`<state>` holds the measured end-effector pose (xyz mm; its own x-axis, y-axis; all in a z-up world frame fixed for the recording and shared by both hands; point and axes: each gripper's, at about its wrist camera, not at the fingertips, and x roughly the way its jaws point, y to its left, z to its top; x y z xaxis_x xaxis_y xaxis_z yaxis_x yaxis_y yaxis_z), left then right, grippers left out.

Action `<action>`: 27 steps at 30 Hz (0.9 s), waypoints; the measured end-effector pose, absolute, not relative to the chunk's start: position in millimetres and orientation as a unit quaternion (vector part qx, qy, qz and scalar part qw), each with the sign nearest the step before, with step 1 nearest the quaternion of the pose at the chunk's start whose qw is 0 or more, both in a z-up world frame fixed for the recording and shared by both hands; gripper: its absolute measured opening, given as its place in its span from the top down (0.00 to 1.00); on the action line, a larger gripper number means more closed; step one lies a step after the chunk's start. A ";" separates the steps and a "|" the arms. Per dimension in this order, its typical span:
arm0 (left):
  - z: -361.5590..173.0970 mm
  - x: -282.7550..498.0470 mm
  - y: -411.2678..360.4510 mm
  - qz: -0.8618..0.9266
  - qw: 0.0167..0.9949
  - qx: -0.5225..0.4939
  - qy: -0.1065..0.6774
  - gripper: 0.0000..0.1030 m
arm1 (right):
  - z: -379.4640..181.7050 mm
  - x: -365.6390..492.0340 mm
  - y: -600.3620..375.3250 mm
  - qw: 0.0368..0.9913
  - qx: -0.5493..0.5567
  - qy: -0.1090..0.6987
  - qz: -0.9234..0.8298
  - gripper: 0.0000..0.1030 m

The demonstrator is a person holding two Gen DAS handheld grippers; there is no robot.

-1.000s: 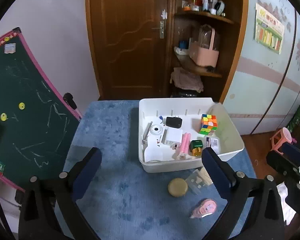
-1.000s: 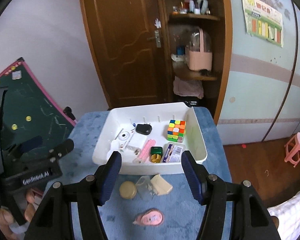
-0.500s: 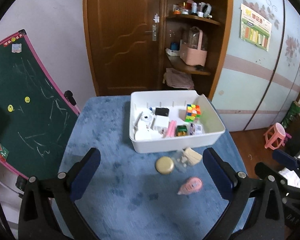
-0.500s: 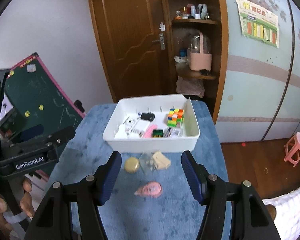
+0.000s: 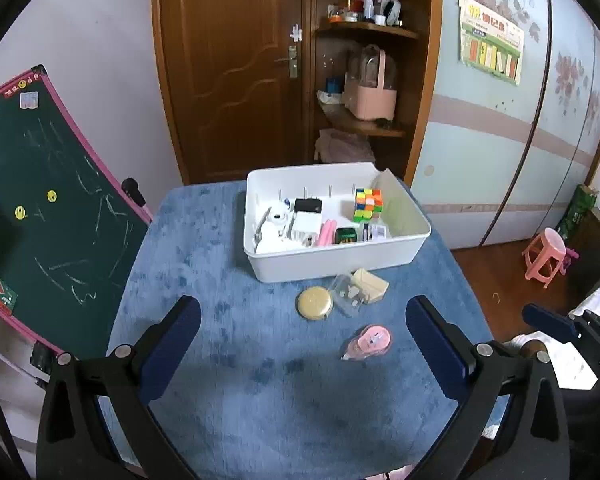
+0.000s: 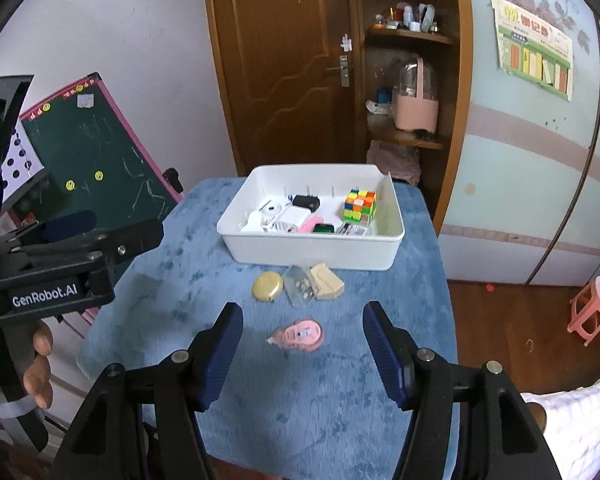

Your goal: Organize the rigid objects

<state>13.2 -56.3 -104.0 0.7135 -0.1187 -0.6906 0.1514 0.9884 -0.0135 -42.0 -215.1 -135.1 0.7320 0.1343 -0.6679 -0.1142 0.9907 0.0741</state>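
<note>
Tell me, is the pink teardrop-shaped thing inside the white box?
No, the pink teardrop-shaped correction tape lies on the blue cloth, outside the white plastic box and nearer the camera.

"GenRobot.AI" on the left gripper (image 6: pixel 66 222)

We see a white smooth plastic bin (image 5: pixel 336 260), a blue plush cloth cover on the bench (image 5: pixel 220 264), a glossy pink plastic tape dispenser (image 6: pixel 302 334), and a varnished brown wooden door (image 5: pixel 236 68).

green chalkboard (image 5: pixel 40 200), wooden door (image 5: pixel 236 68), pink stool (image 5: pixel 546 254)
</note>
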 end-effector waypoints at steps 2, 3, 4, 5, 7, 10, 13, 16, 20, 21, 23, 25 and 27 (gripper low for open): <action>-109.8 13.5 -55.8 -0.072 0.922 0.021 0.379 0.01 | -142.3 -42.7 -214.7 0.928 0.013 0.366 0.069 0.39; -112.5 14.4 -55.3 -0.070 0.921 0.020 0.383 0.01 | -147.6 -43.4 -213.9 0.927 0.012 0.369 0.067 0.39; -114.4 14.9 -54.8 -0.069 0.920 0.020 0.385 0.01 | -151.1 -43.6 -213.7 0.926 0.011 0.372 0.066 0.39; -116.1 15.1 -54.5 -0.068 0.920 0.020 0.385 0.01 | -154.8 -44.3 -213.6 0.925 0.012 0.374 0.067 0.39; -120.3 16.0 -54.1 -0.068 0.920 0.022 0.386 0.01 | -162.0 -45.8 -212.7 0.923 0.015 0.377 0.071 0.39; -127.7 19.4 -53.4 -0.069 0.919 0.024 0.387 0.01 | -171.4 -48.1 -210.6 0.922 0.014 0.380 0.077 0.39; -137.8 28.2 -50.6 -0.064 0.915 0.023 0.398 0.01 | -181.2 -47.9 -206.8 0.920 0.010 0.383 0.082 0.39; -149.6 40.5 -48.1 -0.067 0.907 0.016 0.415 0.01 | -193.3 -43.9 -204.4 0.915 0.013 0.394 0.084 0.39; -169.1 58.5 -48.5 -0.077 0.892 0.019 0.445 0.01 | -212.3 -34.7 -200.1 0.908 0.011 0.411 0.085 0.39; -174.0 63.0 -49.4 -0.081 0.888 0.020 0.452 0.01 | -217.4 -32.3 -199.7 0.906 0.011 0.415 0.083 0.39; -185.1 73.1 -51.9 -0.091 0.880 0.024 0.466 0.01 | -228.2 -25.3 -198.7 0.901 0.013 0.426 0.082 0.39; -198.5 84.4 -55.1 -0.099 0.866 0.025 0.489 0.01 | -236.0 -19.4 -199.4 0.899 0.016 0.431 0.082 0.39; -211.9 95.8 -57.6 -0.112 0.851 0.024 0.512 0.01 | -245.3 -12.1 -199.9 0.893 0.024 0.442 0.081 0.39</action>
